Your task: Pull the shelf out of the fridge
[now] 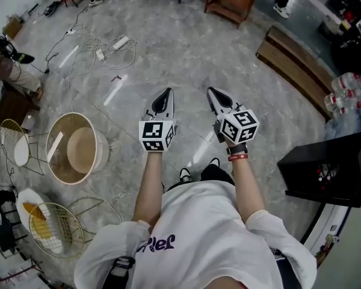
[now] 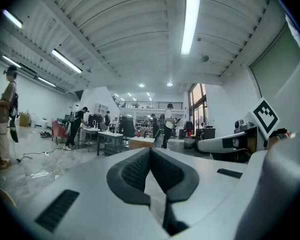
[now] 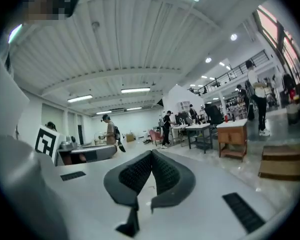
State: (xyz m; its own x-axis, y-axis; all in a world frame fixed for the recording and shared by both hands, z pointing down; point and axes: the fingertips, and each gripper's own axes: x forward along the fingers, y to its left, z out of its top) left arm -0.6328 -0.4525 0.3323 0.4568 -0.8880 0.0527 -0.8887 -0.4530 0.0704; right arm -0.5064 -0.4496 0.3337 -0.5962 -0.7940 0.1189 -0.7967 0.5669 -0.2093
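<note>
In the head view I hold both grippers out level in front of my chest, side by side above a grey marble floor. My left gripper (image 1: 163, 93) is shut with nothing between its fingertips, as its own view shows (image 2: 150, 150). My right gripper (image 1: 213, 91) is also shut and empty (image 3: 151, 154). Both gripper views look across a large workshop hall. A black box-shaped cabinet (image 1: 332, 167) stands at my right, with something red showing at its dark front. I cannot tell whether it is the fridge. No shelf is in view.
A round wooden tub (image 1: 78, 148) and wire baskets (image 1: 54, 227) stand on the floor at my left. Cables and power strips (image 1: 102, 44) lie farther ahead. A wooden bench (image 1: 295, 65) and water bottles (image 1: 346, 92) are at the right. People stand at distant tables (image 3: 230, 131).
</note>
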